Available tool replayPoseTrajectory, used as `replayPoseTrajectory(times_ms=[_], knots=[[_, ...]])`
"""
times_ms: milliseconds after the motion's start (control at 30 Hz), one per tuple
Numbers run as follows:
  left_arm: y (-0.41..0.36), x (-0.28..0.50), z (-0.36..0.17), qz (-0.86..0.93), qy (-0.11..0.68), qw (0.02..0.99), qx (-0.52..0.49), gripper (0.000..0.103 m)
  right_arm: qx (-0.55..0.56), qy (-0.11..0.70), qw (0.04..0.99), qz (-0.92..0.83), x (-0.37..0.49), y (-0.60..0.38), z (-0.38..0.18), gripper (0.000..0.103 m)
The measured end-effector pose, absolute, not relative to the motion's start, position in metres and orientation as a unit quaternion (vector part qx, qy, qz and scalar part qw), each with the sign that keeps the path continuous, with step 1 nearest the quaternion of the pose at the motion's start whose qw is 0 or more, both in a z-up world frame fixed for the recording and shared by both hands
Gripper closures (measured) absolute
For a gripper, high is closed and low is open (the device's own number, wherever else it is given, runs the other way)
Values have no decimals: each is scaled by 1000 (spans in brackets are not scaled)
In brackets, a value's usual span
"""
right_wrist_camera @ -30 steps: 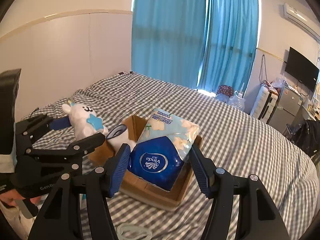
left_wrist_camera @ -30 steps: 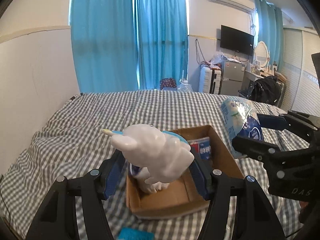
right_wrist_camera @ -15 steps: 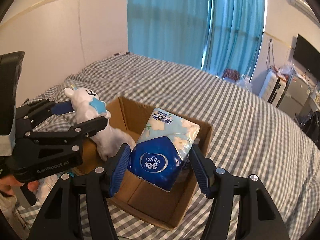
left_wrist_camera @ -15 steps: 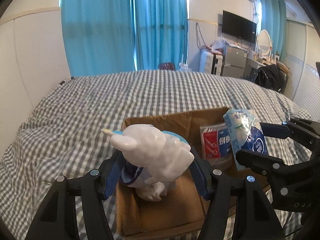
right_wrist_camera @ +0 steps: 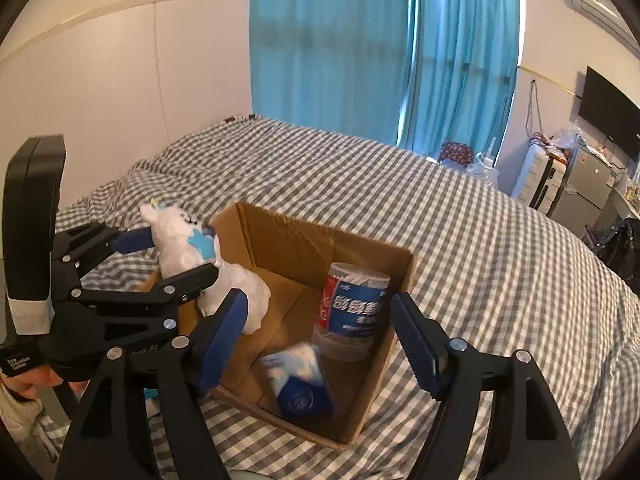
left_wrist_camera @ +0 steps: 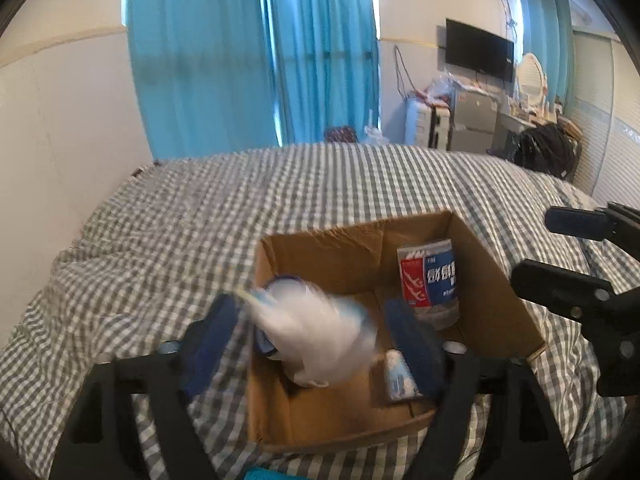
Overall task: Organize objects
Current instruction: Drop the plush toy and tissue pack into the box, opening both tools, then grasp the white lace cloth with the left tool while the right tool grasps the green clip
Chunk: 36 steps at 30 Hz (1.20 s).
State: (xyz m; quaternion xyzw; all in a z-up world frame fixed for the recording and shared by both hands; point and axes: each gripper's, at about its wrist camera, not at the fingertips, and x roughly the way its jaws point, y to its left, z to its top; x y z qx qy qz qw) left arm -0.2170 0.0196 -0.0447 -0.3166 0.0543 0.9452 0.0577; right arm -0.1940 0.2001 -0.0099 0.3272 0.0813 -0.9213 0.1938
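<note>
Left gripper (right_wrist_camera: pixel 176 258): jaws apart around the white plush toy (right_wrist_camera: pixel 192 256), which is motion-blurred in the left wrist view; whether the pads still touch it cannot be told. The toy hangs over the box's left wall, hindquarters already inside the cardboard box (right_wrist_camera: pixel 320 248). Its long axis runs tilted, head and horn up and outward toward the bed's left edge, legs down into the box. Judged a release position: held above the open left half so the toy drops clear of the items on the right.

Right gripper (right_wrist_camera: pixel 320 340): jaws wide apart, nothing between them, poised above the box's near wall. The blue tissue pack (right_wrist_camera: pixel 300 380) lies on the box floor by the near wall, tilted, its printed end toward the camera (blurred, so possibly not yet settled).

A red-and-blue wrapped roll (right_wrist_camera: pixel 356 300) stands upright against the right wall. The box sits on the checked bed cover (right_wrist_camera: pixel 460 240), toward the bed's near edge.

Judgement: both items are at or near deposit; neither gripper need close.
</note>
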Motion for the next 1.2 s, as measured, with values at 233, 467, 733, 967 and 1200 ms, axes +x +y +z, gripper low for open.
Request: replayPoseTrajectory(times_ms=[233, 467, 733, 967, 1200], knots=[[9, -185, -13, 955, 49, 50, -288, 6, 307, 80, 178, -931, -165, 214, 20, 15], [5, -154, 5, 959, 53, 41, -276, 0, 283, 86, 158, -942, -131, 223, 45, 2], [2, -125, 5, 958, 44, 39, -279, 0, 286, 90, 149, -942, -103, 233, 47, 0], [-7, -105, -26, 951, 45, 23, -304, 0, 316, 88, 148, -933, -87, 232, 17, 0], [-16, -99, -90, 929, 53, -8, -367, 0, 364, 102, 146, -914, -85, 219, -38, 0]])
